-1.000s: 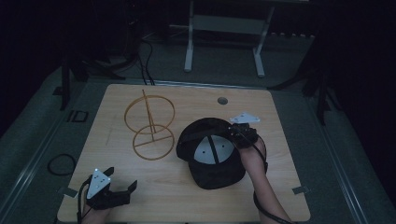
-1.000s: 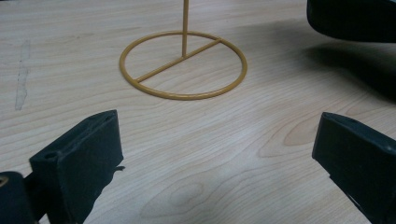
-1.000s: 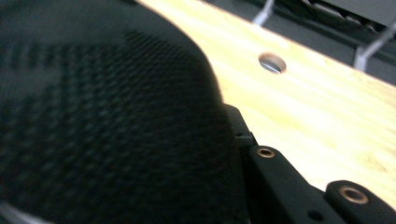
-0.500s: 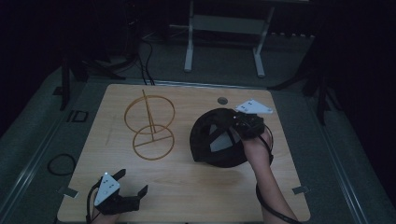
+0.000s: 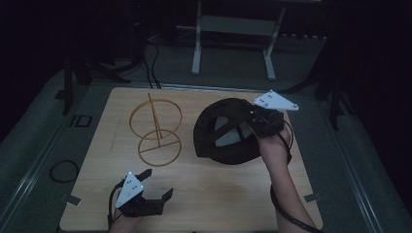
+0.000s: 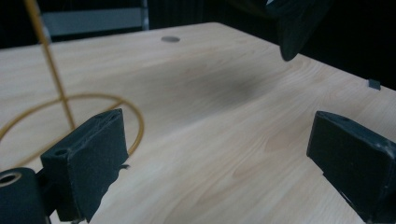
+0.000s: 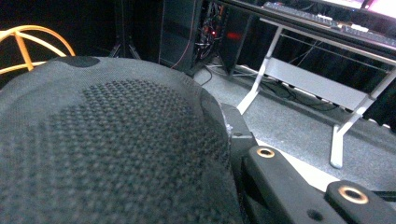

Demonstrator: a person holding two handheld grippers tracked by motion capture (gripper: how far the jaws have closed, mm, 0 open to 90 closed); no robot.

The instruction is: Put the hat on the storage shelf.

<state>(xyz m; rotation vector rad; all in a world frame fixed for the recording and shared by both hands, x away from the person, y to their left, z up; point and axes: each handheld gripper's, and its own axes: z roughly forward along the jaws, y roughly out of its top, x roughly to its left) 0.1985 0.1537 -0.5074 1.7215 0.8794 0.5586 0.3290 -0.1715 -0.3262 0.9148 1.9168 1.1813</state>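
My right gripper (image 5: 253, 124) is shut on the edge of a black mesh cap (image 5: 221, 133), held tilted over the right half of the wooden table (image 5: 233, 194). In the right gripper view the cap's crown (image 7: 116, 149) bulges close in front, with one finger (image 7: 239, 133) pressed against its edge. A yellow wire stand (image 5: 156, 128), two rings joined by a post, stands left of the cap. My left gripper (image 5: 158, 183) rests low near the front left edge, open with nothing between its pads (image 6: 88, 156). The stand's base ring (image 6: 70, 100) lies just beyond them.
A small grey disc (image 6: 170, 39) sits in the tabletop near the far edge. A white metal frame (image 5: 233, 29) stands on the floor beyond the table, with cables (image 5: 150, 58) to its left. A cable loop (image 5: 62, 171) lies on the floor at the left.
The right gripper has raised the cap off the table and tipped it up toward the far side. The left gripper has slid right along the front edge and turned.
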